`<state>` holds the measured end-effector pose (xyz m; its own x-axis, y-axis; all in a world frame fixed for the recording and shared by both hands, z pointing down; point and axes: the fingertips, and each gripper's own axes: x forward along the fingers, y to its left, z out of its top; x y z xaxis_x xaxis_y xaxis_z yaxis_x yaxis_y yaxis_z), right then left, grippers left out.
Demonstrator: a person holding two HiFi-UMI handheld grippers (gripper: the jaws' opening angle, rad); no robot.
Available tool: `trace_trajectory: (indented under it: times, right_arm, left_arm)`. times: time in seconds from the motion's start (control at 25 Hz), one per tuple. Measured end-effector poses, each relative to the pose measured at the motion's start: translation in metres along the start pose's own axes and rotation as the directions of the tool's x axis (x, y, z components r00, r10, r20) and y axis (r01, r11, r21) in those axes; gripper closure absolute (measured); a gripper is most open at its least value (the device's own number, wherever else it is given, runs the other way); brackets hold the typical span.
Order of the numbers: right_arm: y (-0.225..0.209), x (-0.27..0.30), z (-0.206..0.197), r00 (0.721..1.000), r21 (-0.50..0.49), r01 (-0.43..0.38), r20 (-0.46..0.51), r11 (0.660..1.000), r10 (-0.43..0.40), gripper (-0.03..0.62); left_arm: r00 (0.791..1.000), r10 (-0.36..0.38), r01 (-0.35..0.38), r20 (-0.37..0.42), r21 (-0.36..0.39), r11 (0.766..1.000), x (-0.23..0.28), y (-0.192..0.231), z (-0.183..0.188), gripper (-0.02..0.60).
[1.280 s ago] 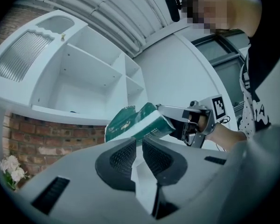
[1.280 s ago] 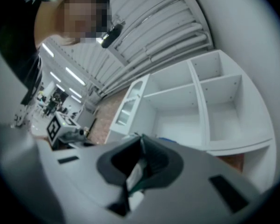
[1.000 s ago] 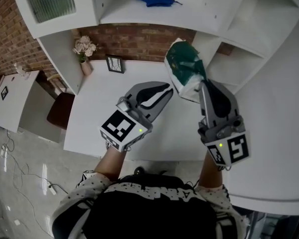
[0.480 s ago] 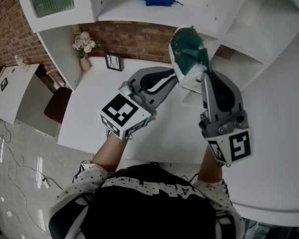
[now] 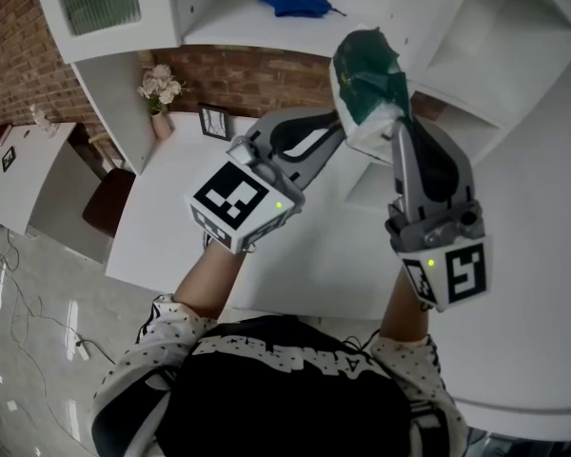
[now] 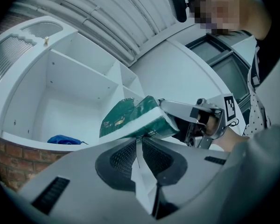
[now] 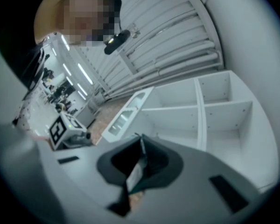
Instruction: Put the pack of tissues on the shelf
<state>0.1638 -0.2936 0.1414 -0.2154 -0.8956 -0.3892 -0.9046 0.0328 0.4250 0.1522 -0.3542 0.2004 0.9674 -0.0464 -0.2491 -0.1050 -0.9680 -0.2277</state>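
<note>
While aloft, tissue pack (image 5: 364, 86) clamped in right tool (image 5: 393, 128).

A furnished study corner is suggested by a white tabletop (image 5: 162, 208), white open shelving (image 5: 238, 22), a red brick wall (image 5: 257, 74), a pink vase of pale flowers (image 5: 162, 103) and a small framed picture (image 5: 216, 122).

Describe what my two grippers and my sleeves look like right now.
The left gripper and the right gripper are both grey shells with black recessed panels. Each carries a white cube with black square markers and a small green light. The sleeves are light with dark dots.
</note>
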Motion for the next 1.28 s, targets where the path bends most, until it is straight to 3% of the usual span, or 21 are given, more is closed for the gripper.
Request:
trace_trajectory:
  times: [1.28]
  right_arm:
    - [-0.038,0.031,-0.027,1.000,-0.010,0.018,-0.002,1.000,-0.018,0.556]
  left_arm:
    - [1.000,0.029,-0.028,-0.011,0.027,0.999,0.043,0.039,-0.015,0.517]
